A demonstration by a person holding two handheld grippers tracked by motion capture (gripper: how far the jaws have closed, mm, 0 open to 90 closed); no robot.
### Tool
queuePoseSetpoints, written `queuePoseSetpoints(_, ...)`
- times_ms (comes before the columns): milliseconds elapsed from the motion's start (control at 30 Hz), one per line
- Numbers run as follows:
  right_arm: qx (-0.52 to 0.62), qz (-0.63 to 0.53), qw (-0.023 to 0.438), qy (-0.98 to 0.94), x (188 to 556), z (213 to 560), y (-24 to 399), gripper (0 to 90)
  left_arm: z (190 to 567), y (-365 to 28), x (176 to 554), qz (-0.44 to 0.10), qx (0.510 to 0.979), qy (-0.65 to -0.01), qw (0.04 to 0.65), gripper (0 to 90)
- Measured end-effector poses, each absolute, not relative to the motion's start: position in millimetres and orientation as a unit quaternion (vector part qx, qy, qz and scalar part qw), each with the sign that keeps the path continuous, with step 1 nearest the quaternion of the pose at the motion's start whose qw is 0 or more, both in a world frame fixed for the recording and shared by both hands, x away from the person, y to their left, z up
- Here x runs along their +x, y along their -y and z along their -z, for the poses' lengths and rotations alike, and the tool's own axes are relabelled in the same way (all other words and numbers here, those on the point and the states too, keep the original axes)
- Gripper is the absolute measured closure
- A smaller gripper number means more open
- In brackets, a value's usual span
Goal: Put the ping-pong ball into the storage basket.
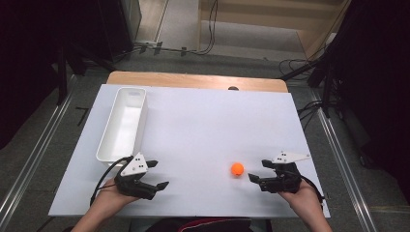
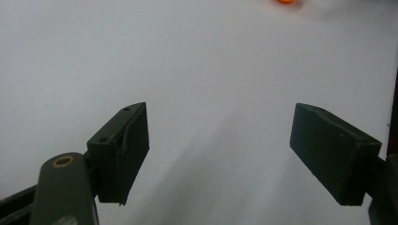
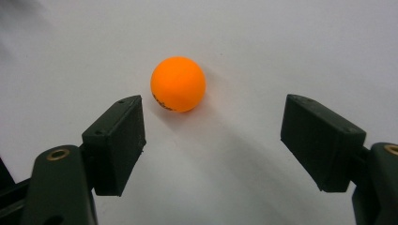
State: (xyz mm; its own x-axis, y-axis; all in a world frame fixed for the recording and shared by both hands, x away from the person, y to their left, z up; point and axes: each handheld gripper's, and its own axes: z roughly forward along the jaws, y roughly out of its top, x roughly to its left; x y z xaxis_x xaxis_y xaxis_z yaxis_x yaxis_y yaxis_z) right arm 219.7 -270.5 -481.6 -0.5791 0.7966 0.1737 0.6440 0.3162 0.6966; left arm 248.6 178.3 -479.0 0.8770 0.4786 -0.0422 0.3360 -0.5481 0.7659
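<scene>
An orange ball (image 1: 237, 168) lies on the white table top (image 1: 203, 130), near the front right. My right gripper (image 1: 259, 170) is just to its right, open, jaws pointing left toward it. In the right gripper view the ball (image 3: 178, 84) sits a little ahead of the open jaws, nearer the left one, touching neither. My left gripper (image 1: 157, 174) is open at the front left, with nothing between its jaws (image 2: 218, 154). The ball's lower edge (image 2: 285, 1) shows at the top of the left gripper view.
A long white bin (image 1: 114, 137) stands along the left side of the table, just behind the left gripper. The wooden table edge (image 1: 193, 79) shows at the back. Floor rails and cables lie around the table.
</scene>
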Motion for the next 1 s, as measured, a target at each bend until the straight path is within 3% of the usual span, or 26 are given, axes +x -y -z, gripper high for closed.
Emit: queuePoseSetpoints(1000,0.442,-0.377,0.098,-0.808,219.6,482.0,270.7,20.7,479.1,-179.6,249.6,-0.081,0.874,-0.239,0.416,19.7)
